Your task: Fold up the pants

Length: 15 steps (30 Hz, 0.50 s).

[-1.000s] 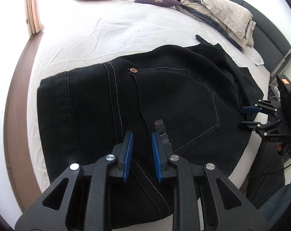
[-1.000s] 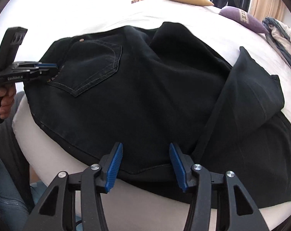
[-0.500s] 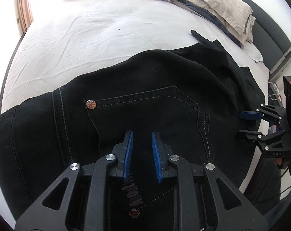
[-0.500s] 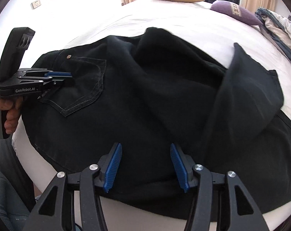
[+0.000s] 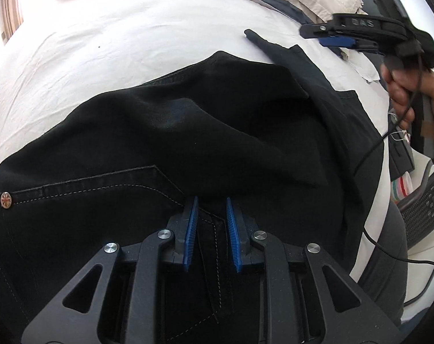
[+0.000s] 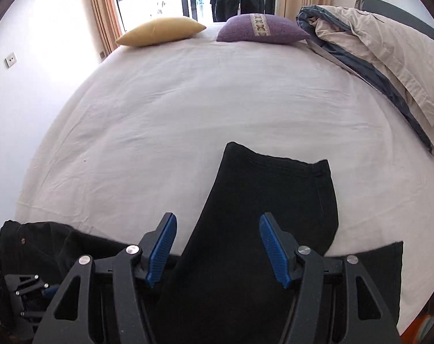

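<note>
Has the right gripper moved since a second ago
Yes. In the left wrist view the right gripper has risen from the near bed edge beside the black pants to up by the beige bedding; its jaws have just been opening, empty.

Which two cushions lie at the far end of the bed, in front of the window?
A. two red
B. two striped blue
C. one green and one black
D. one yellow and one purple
D: the right wrist view shows a yellow cushion beside a purple cushion on the white bed.
</note>
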### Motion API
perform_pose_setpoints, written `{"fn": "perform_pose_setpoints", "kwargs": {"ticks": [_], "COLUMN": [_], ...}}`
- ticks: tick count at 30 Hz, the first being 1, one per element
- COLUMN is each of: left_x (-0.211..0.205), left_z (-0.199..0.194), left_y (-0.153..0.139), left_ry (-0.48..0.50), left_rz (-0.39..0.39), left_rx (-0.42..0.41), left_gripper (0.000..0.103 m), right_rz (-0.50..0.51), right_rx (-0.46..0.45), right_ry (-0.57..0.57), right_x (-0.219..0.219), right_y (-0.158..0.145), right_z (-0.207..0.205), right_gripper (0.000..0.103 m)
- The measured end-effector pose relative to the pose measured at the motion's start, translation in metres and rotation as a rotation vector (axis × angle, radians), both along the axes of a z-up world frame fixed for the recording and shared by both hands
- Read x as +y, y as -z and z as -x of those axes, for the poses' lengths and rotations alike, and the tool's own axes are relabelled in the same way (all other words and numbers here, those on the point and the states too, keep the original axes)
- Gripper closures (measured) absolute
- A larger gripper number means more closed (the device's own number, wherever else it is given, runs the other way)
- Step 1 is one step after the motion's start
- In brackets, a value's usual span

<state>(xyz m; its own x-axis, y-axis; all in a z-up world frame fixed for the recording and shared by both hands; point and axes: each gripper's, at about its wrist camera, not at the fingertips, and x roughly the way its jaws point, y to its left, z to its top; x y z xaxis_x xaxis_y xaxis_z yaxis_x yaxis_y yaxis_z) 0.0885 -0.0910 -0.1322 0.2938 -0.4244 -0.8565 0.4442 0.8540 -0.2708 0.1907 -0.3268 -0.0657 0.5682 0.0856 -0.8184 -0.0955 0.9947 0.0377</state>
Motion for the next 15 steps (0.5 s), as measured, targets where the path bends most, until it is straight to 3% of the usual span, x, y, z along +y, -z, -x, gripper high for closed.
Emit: {"fn": "perform_pose_setpoints", "kwargs": {"ticks": [5,7,10,15], "left_x": [0.010,0.010,0.013,0.009], "left_z": [-0.010,-0.011,-0.007,-0.005], "left_y": [0.011,0.018,0.018,0.015], "left_ry": [-0.014,-0.024,-0.019,-0.014], "left_rz": [0.065,0.097,0.088,0.049], "left_rx": [0.036,0.052,0.044,0.022], "left_gripper": [0.084,0.084,0.084,0.084], "right_rz": [0.067,0.098,0.199,0.252], "right_rx": [0.088,0.117,0.159,0.203], "right_ry": [0.067,0.105,0.169,0.220], "right_x": [0.000,0.009,0.011,0.006], "right_y": [0.031,0.042,0.058,0.073], "right_z": [-0.053,-0.050,-0.065,-0.083], "right_gripper": [0.039,0.039,0.039,0.039]}}
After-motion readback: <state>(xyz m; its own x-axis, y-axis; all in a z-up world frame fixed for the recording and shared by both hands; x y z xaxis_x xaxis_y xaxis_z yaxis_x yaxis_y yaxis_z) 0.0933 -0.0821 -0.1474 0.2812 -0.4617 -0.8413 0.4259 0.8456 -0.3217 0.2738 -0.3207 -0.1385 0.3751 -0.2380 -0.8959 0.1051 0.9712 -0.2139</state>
